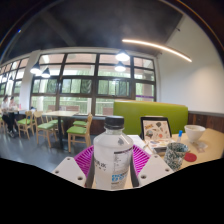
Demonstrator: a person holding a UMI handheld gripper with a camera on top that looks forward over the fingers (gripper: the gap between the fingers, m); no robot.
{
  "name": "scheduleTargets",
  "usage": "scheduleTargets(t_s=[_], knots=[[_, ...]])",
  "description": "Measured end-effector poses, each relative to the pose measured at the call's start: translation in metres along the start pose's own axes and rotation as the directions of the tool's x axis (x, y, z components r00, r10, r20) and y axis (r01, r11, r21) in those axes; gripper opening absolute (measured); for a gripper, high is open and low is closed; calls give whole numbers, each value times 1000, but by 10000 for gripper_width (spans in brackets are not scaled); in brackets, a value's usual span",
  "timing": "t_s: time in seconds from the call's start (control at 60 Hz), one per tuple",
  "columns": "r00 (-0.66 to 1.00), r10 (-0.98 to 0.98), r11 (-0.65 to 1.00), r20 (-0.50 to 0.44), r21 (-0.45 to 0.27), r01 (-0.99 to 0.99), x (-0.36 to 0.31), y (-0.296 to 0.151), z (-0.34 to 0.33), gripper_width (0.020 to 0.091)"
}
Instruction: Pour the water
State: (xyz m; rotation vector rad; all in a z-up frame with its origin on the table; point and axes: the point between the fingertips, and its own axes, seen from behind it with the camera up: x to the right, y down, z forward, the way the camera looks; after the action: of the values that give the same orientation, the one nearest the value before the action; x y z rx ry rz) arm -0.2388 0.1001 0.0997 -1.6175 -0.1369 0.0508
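Clear bottle (pixel 112 152) clamped in claw (pixel 112 160); pale table (pixel 205 150), green sofa (pixel 150 114), big windows (pixel 90 85).

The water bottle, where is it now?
In the gripper view, the water bottle stands upright between the claw's pink pads, left of the glass jar.

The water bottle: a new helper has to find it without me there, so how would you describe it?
Start at the green sofa under the big windows, then come forward to the claw. The water bottle stands upright between the claw's pink pads, clear plastic with a dark cap and a white label, unlike the small cup beside it.
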Motion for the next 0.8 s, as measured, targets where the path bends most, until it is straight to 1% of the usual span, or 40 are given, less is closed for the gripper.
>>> scheduleTargets(t_s=[0.017,0.05,0.067,0.083,0.1,0.117,0.133,0.15,0.167,0.183,0.217,0.233,0.35,0.417,0.45,0.5,0.55,0.583,0.6,0.617,0.633,0.667,0.733,0.75,0.767,0.783,0.8], knots=[[1000,16,1000,1,-2,-16,1,1,1,525],[999,30,1000,12,0,-30,1,0,3,503],[1000,28,1000,14,-2,-28,2,1,4,508],[1000,24,1000,16,-3,-24,2,1,5,480],[1000,23,1000,16,-3,-23,2,1,6,486],[1000,25,1000,16,-2,-25,2,0,6,453],[999,29,1000,15,-2,-29,2,1,7,454],[999,28,1000,16,1,-28,2,0,7,430],[1000,27,1000,15,3,-27,2,0,7,428],[1000,23,1000,16,7,-23,2,0,8,409],[1000,21,1000,17,12,-21,2,0,8,415],[1000,21,1000,17,11,-21,3,0,8,390],[998,51,999,30,-7,-51,7,1,13,390],[986,157,987,59,-34,-156,10,-5,16,390],[967,248,968,55,-42,-245,8,-19,12,388],[915,395,918,76,-16,-395,33,-32,20,388],[823,560,827,95,-6,-562,54,-47,23,387],[732,672,737,112,-9,-675,67,-55,26,388],[677,729,681,104,-3,-733,60,-62,24,389],[616,779,621,113,-7,-784,71,-65,26,387],[550,826,556,124,-9,-831,86,-58,37,387],[408,907,413,108,-29,-910,101,-53,42,388],[100,992,106,82,-70,-992,122,-40,50,394],[22,997,26,68,-70,-997,121,-45,43,394],[-44,997,-41,56,-56,-998,118,-46,44,394],[-95,993,-90,75,-67,-994,126,-40,46,395],[-138,987,-133,77,-61,-989,132,-38,57,398]])
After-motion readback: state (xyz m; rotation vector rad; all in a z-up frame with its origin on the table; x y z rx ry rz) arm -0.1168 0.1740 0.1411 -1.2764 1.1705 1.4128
